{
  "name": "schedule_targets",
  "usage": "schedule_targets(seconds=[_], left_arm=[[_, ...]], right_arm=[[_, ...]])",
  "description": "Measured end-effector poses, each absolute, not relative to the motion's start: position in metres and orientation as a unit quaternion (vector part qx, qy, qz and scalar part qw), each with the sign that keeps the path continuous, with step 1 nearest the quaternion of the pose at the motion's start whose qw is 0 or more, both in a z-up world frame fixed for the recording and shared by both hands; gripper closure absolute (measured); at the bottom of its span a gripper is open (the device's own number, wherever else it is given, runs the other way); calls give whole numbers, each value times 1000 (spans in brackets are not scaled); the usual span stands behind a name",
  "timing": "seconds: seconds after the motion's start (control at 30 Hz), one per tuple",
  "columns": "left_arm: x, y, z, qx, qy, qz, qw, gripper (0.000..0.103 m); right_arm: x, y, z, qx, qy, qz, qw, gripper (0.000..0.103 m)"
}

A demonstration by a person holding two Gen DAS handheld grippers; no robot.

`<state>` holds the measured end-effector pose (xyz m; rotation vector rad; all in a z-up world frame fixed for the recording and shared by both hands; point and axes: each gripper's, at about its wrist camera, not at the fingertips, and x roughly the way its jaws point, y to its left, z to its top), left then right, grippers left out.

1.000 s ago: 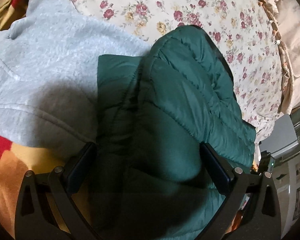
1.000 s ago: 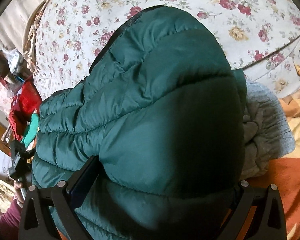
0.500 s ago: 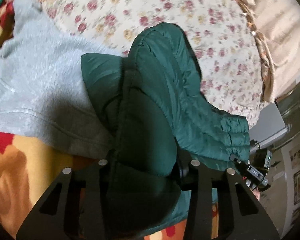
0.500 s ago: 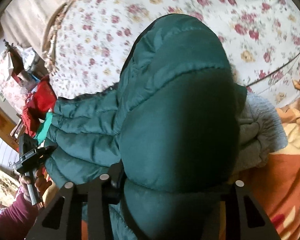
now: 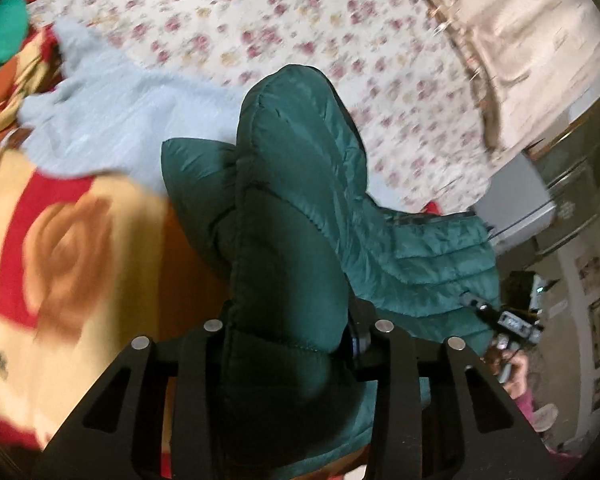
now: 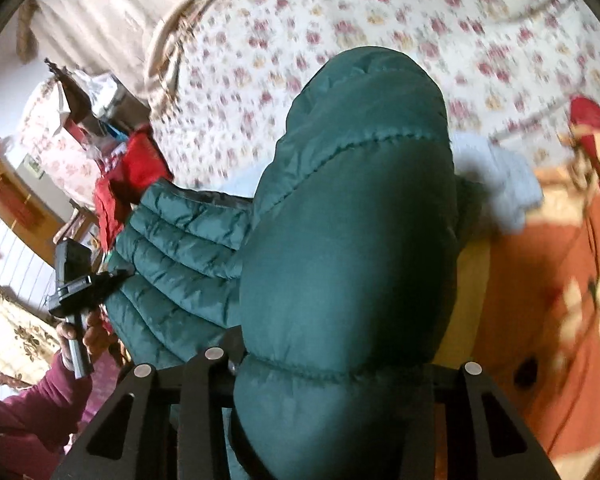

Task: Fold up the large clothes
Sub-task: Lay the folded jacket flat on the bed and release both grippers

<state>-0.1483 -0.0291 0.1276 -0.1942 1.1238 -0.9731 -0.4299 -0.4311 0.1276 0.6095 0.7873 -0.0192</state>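
A dark green quilted puffer jacket (image 5: 300, 184) hangs lifted over the bed, held at two places. In the left wrist view my left gripper (image 5: 288, 340) is shut on a thick fold of it, the padding bulging between the black fingers. The right wrist view shows my right gripper (image 6: 332, 364) clamped on another puffy fold of the jacket (image 6: 360, 200); its jaws are opening slightly with the fabric still squeezed between them. The jacket's ribbed body stretches between the two grips. Both sets of fingertips are buried in the fabric.
A light grey fleece garment (image 5: 112, 120) lies on the bed behind the jacket. Beneath are a floral bedspread (image 5: 260, 20) and an orange and red blanket (image 5: 80, 240). A person's hand (image 6: 84, 332) in a maroon sleeve (image 6: 28, 412) holds the other gripper. Furniture and red cloth (image 6: 132, 168) stand past the bed's edge.
Both grippers went from wide open around the jacket to shut on its folds. They then rose and pulled back, lifting the jacket off the grey garment.
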Motion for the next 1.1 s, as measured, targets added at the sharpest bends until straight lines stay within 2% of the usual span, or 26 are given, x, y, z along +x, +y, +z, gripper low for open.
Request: schedule_targets(seconds=[0.03, 0.07, 0.1, 0.13, 0.17, 0.2, 0.23, 0.43, 0.63, 0.7, 0.8, 1.1], left_arm=[[-152, -28, 123, -72, 515, -429, 739, 62], [-155, -29, 116, -53, 519, -411, 747, 56], [-156, -31, 110, -41, 524, -393, 755, 48], [-157, -33, 101, -33, 528, -370, 764, 41], [-158, -35, 93, -28, 529, -351, 772, 31], [-158, -36, 88, -26, 525, -336, 782, 23], [-159, -36, 87, -25, 518, -327, 790, 21], [-191, -35, 122, 28, 446, -289, 847, 20], [-224, -37, 157, 56, 371, -286, 881, 20], [-234, -43, 160, 59, 352, -288, 889, 20], [-247, -59, 159, 68, 350, -294, 887, 20], [-279, -78, 154, 78, 335, -298, 890, 20]], right_arm=[[-432, -426, 120, 281, 392, -39, 875, 56], [-433, -424, 114, 270, 402, -66, 873, 45], [-430, -423, 103, 257, 420, -99, 865, 36], [-424, -421, 87, 241, 440, -133, 854, 31], [-421, -420, 77, 236, 446, -147, 851, 21], [-419, -419, 67, 239, 443, -158, 850, 16], [-418, -418, 64, 240, 437, -165, 851, 15], [-428, -396, 107, 180, 418, -236, 859, 15], [-451, -363, 167, 128, 361, -251, 889, 14], [-448, -348, 177, 129, 346, -242, 897, 10], [-443, -320, 182, 117, 332, -233, 907, 6], [-427, -270, 159, 129, 322, -221, 912, 6]])
